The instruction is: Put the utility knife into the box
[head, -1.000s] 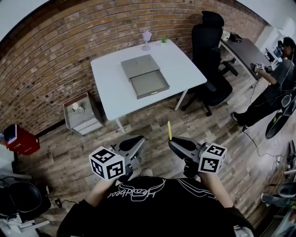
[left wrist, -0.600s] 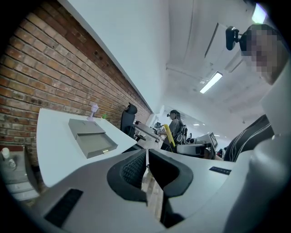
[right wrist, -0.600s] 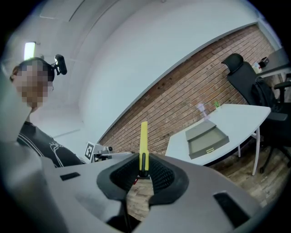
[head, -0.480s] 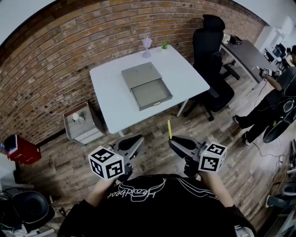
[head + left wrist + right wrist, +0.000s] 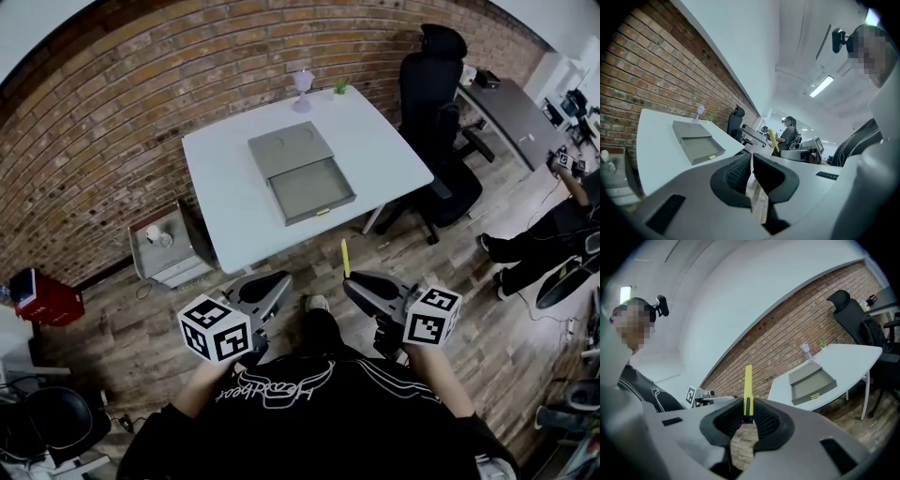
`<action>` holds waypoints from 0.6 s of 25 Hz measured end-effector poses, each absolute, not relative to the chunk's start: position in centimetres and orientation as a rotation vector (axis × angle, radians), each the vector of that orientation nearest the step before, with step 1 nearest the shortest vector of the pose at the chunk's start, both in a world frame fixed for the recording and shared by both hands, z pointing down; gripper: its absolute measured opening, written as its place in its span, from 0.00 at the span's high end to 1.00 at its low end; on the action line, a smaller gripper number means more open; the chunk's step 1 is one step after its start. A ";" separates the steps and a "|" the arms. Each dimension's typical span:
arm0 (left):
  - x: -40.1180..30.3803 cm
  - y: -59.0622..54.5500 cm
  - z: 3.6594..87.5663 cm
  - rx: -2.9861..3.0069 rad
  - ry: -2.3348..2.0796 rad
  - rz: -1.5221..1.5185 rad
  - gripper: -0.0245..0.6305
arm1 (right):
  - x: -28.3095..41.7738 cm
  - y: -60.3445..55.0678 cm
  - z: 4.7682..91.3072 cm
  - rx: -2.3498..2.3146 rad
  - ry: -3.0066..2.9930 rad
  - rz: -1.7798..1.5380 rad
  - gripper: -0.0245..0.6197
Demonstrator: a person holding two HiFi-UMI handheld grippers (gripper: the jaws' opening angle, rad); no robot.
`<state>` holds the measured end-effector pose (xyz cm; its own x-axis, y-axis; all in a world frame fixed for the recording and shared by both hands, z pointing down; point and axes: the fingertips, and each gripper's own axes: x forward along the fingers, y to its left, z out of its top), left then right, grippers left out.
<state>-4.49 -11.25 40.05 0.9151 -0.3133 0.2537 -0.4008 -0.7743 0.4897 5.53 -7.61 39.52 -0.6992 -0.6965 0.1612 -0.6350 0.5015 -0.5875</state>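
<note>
A yellow utility knife [image 5: 344, 258] stands upright out of my right gripper [image 5: 351, 281], whose jaws are shut on its lower end; the right gripper view shows the utility knife [image 5: 748, 390] pinched between the pads. My left gripper [image 5: 281, 283] is held beside it over the wooden floor, jaws shut with nothing between them [image 5: 751, 176]. The grey box [image 5: 300, 172] lies on the white table [image 5: 225, 187] ahead, its lid at the far end and its open drawer part [image 5: 312, 190] toward me. Both grippers are well short of the table. The box [image 5: 811, 380] also appears to the right in the right gripper view.
A black office chair [image 5: 439, 112] stands right of the table. A small grey cabinet [image 5: 164, 246] sits on the floor at the table's left. A person [image 5: 562, 202] stands at the far right near a dark desk [image 5: 511, 103]. A small plant [image 5: 341, 87] and lilac lamp [image 5: 302, 86] stand at the table's far edge.
The view has shifted slightly toward the table. A shoe now shows on the floor between the grippers. The person at right has moved further right. Both grippers keep their pose.
</note>
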 end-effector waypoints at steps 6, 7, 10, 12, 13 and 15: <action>-4.3 -14.3 40.6 2.491 -0.572 0.218 0.90 | 6.2 -11.8 40.0 -1.134 2.677 -0.985 0.86; -4.1 -14.8 40.9 2.485 -0.580 0.218 0.90 | 6.4 -12.6 40.3 -1.131 2.689 -0.985 0.86; -3.8 -16.6 41.3 2.464 -0.604 0.213 0.90 | 6.9 -15.2 40.9 -1.129 2.717 -0.992 0.86; -3.8 -18.2 41.4 2.456 -0.626 0.217 0.90 | 7.3 -17.1 40.9 -1.130 2.735 -0.985 0.86; -3.7 -19.1 41.5 2.453 -0.639 0.224 0.90 | 7.6 -18.1 41.0 -1.134 2.745 -0.980 0.86; -3.4 -20.7 41.6 2.448 -0.662 0.237 0.90 | 8.1 -20.0 41.3 -1.148 2.763 -0.982 0.86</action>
<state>-3.38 -20.72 41.64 0.8605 -0.4048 0.3094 -0.5092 -0.7047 0.4940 8.12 -19.97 41.33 -0.7342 -0.6374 0.2338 -0.6420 0.5398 -0.5445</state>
